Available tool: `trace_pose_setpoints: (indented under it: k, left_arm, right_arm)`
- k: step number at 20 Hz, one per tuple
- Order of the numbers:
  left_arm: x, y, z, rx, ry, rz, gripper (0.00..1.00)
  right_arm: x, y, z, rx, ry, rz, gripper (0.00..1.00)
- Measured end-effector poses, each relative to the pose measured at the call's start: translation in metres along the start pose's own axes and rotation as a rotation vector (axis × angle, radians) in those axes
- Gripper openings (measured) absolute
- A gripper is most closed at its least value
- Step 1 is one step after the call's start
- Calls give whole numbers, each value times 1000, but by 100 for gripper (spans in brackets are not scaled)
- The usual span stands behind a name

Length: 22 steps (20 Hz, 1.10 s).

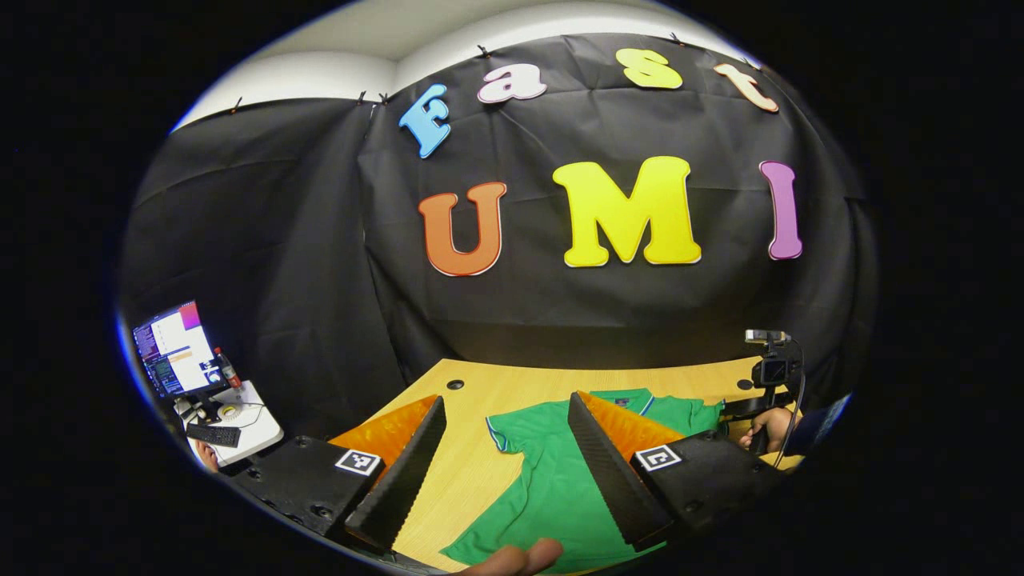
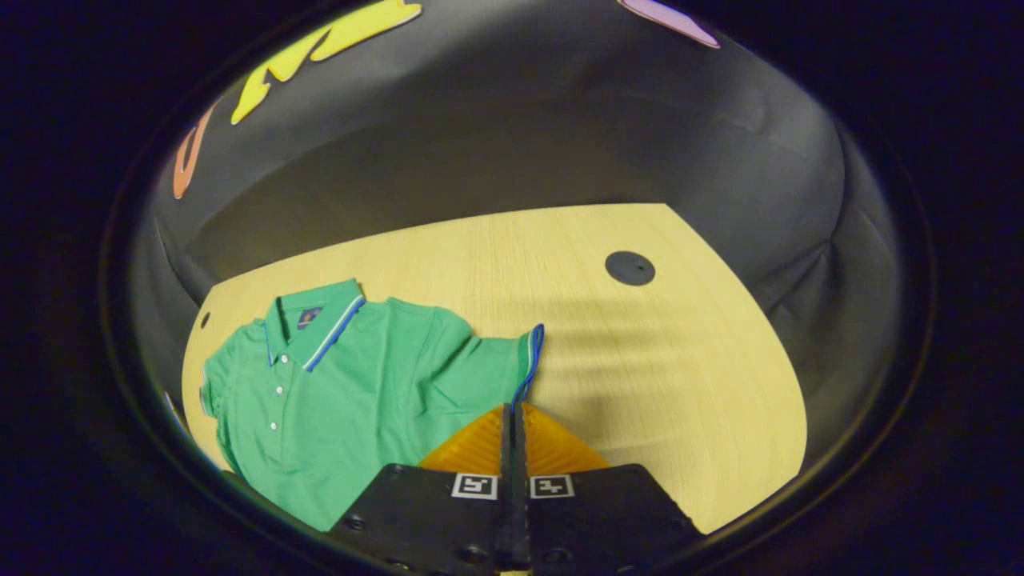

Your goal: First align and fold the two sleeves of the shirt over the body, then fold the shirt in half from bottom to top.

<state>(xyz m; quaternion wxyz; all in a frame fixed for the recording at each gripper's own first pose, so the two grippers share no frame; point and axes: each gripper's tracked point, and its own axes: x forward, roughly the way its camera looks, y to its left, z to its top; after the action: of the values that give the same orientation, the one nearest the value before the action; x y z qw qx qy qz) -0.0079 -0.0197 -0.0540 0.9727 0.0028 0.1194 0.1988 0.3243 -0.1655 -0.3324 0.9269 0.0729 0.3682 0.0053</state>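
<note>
Shirt (image 2: 344, 384) flat on table (image 2: 640, 360), left gripper (image 1: 504, 472) fingers apart, right gripper (image 2: 512, 416) fingers together at sleeve (image 2: 496, 364)

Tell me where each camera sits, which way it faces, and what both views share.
Left gripper view: rides the left gripper, held above the table's near edge, facing the booth wall; own fingers apart, a fingertip below, the other hand far right.
Right gripper view: rides the right gripper, tilted down at the table; own fingers together near a sleeve.
Shared: the green shirt lying flat on the table.
</note>
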Motion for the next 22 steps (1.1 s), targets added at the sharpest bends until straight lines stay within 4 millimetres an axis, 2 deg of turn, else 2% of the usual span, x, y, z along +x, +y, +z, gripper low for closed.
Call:
trace_pose_setpoints:
  k: [1,2,5,8,10,12,13,17,19,21,22]
  left_arm:
    - [1,3,-1,-10,4,1,99]
    - [3,8,-2,-22,3,3,99]
    - [7,18,-2,-41,-1,4,99]
    - [8,36,-10,-69,17,20,99]
    - [6,56,-24,-101,42,35,99]
    - [5,68,-35,-117,70,54,99]
    - [5,72,-40,-124,80,60,99]
    - [1,86,-51,-128,100,71,99]
    - [1,90,-53,-125,105,72,99]
    - [4,93,-55,-122,106,67,99]
    - [6,89,-54,-124,106,55,99]
  right_arm:
    - [-5,6,6,-12,-15,5,0]
    - [-15,18,13,-52,-34,14,0]
    - [-27,51,29,-127,-90,32,0]
    - [-42,115,45,-190,-133,110,0]
    - [-47,159,41,-231,-133,166,0]
    - [-44,182,30,-265,-125,184,0]
    - [-42,199,19,-277,-109,205,0]
    - [-34,225,-9,-287,-67,202,0]
    - [-36,228,-17,-287,-56,202,0]
    - [-37,214,-21,-293,-34,171,1]
    - [-37,192,-19,-291,-29,123,31]
